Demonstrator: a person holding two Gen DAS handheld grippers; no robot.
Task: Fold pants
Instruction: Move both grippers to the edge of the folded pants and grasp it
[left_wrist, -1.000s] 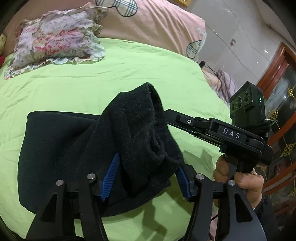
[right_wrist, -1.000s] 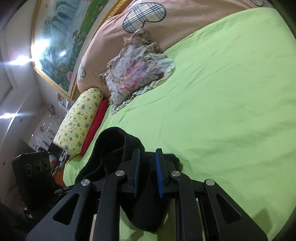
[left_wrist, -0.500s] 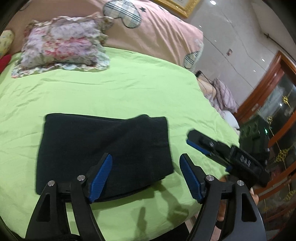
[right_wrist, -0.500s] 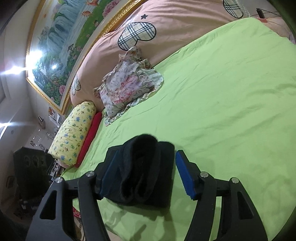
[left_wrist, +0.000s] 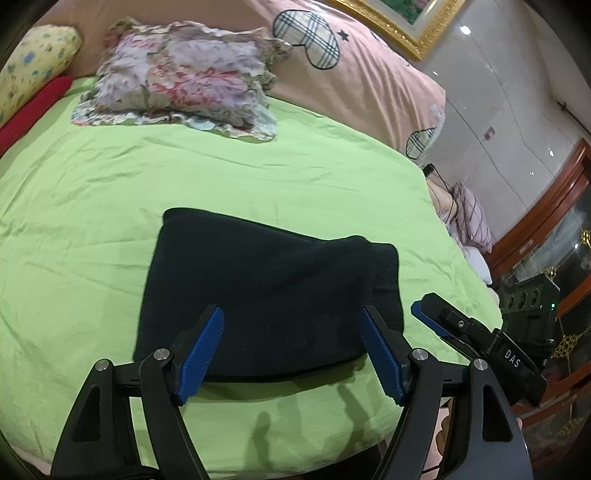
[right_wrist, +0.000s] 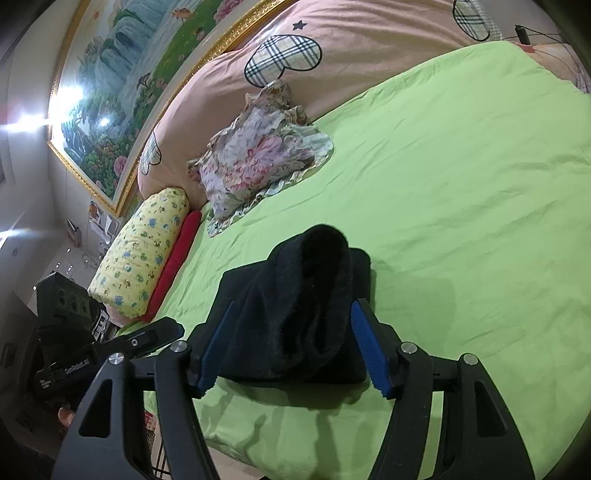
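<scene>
Black, fleecy and thick, the pants (left_wrist: 269, 288) lay folded into a squarish packet on the green bedsheet (left_wrist: 92, 206), close to the bed's near edge. Judging by the nap and the rounded fold edges, the cloth was soft, limp and fairly light; it would sag and slide open if lifted by a single layer. In the right wrist view one end (right_wrist: 325, 251) bulged up in a loose hump rather than lying flat, so the stack looked springy and inclined to unroll. The best hold seemed to be at a corner or along the doubled edge, pinching all layers together.

Both tools were empty. The left gripper (left_wrist: 291, 350) hovered over the near edge with its jaws spread wide, and the right gripper (right_wrist: 291, 339) likewise stood with jaws apart, straddling the humped end without visibly pinching it.

Room was generous: bare sheet stretched beyond and to either side, and the floral pillow (left_wrist: 181, 77) sat well apart near the headboard. Only the bed's near edge was tight, just beside the packet.
</scene>
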